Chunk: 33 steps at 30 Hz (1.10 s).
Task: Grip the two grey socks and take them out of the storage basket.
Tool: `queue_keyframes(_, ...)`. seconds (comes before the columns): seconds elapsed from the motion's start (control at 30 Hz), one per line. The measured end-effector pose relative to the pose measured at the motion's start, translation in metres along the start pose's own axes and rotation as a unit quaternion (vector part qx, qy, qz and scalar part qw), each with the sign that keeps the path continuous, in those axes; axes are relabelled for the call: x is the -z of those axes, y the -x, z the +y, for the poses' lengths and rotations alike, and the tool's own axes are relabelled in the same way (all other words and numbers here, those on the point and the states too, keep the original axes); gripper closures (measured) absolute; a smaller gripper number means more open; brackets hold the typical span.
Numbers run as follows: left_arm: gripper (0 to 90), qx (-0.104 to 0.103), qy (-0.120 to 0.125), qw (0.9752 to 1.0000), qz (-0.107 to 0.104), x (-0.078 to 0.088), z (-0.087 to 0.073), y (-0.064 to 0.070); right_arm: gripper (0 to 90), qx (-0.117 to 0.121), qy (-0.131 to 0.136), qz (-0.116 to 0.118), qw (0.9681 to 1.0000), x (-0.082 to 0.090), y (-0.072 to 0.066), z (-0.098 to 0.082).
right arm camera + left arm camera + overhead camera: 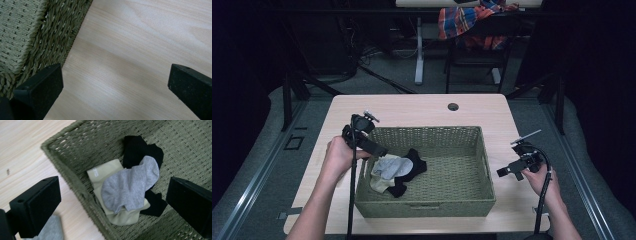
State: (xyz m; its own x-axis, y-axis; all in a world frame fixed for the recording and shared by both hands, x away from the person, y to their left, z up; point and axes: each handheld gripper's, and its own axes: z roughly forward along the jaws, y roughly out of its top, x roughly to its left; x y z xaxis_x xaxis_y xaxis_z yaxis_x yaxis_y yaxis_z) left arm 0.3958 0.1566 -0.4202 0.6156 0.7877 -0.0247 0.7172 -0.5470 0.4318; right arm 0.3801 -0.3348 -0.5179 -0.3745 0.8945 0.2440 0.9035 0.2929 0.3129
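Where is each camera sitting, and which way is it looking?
High view: above the person's side, looking forward and down on the table and basket; both forearms, left gripper and right gripper show.
Left gripper view: rides the left gripper, looking down between its open jaws at the grey sock in the basket.
Right gripper view: rides the right gripper, facing bare table beside the basket.
All three share the basket.

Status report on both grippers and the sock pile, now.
Left gripper open over basket's left rim. Right gripper open, empty, over bare table. Grey sock tops the beige sock and black socks. Nothing in the way.
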Motion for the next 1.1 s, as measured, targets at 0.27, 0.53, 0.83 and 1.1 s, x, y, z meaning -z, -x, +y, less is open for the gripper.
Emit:
queue_keyframes(0.27, 2.1, -0.012, -0.027, 0.9996, -0.004, -0.026, 0.004, 0.013, 0.0, 0.014, -0.016, 0.003, 0.9998, 0.002, 0.002, 0.001)
queue_keyframes(0.53, 12.0, -0.017, -0.06, 0.998, -0.009, -0.053, 0.004, 0.018, 0.0, 0.002, -0.002, 0.001, 1.0, 0.0, 0.0, 0.0)
queue_keyframes(0.83, 25.6, -0.026, -0.095, 0.9947, -0.03, -0.08, 0.007, 0.024, 0.0, 0.001, -0.003, 0.0, 1.0, 0.0, 0.0, 0.0)
queue_keyframes(1.1, 45.2, -0.027, -0.119, 0.9916, -0.042, -0.092, 0.006, 0.025, 0.0, 0.005, -0.006, 0.002, 1.0, 0.001, 0.001, 0.0)
